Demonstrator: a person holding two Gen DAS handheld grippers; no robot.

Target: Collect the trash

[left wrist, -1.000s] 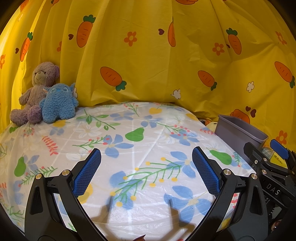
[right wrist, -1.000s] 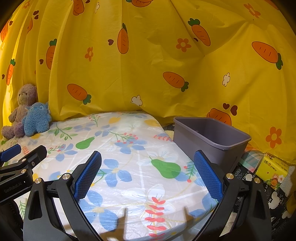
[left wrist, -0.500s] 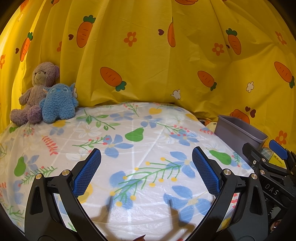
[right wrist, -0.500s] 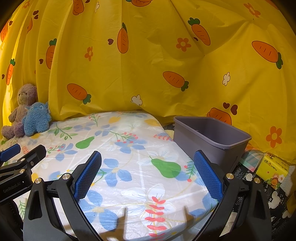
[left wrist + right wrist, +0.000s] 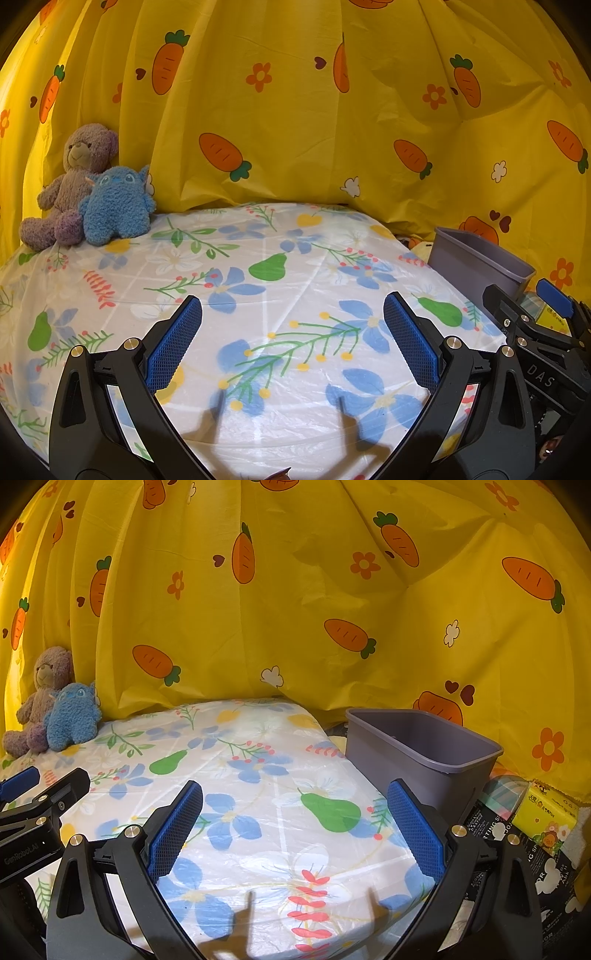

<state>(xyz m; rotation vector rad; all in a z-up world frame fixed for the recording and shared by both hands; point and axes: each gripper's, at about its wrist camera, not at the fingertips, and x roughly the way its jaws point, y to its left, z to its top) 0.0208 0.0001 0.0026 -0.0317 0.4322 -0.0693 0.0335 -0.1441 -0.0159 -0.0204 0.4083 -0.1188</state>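
Perhaps a child's bedroom — plush toys [image 5: 85, 192]

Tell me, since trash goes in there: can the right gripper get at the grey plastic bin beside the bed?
Probably yes. The right gripper is open and empty, and the grey plastic bin stands just ahead to its right, open-topped, with nothing visible between them.

Sheet [image 5: 295, 280]: thin glossy plastic film with floral print, creased, catching glare.
Curtain [image 5: 295, 110]: yellow, carrot print, smooth with soft sheen, hanging in folds; cloth or plastic, cannot tell.
Bear [image 5: 70, 184] and blue toy [image 5: 114, 206]: shaggy plush, matt.
Bin [image 5: 417, 753]: grey moulded plastic, smooth, matt.
Left gripper [image 5: 291, 343] and right gripper [image 5: 295, 827]: black matt plastic arms, blue pads [image 5: 173, 343] with fine grid texture, shiny metal screw heads.
Pack [image 5: 546, 812]: yellow glossy wrapper.
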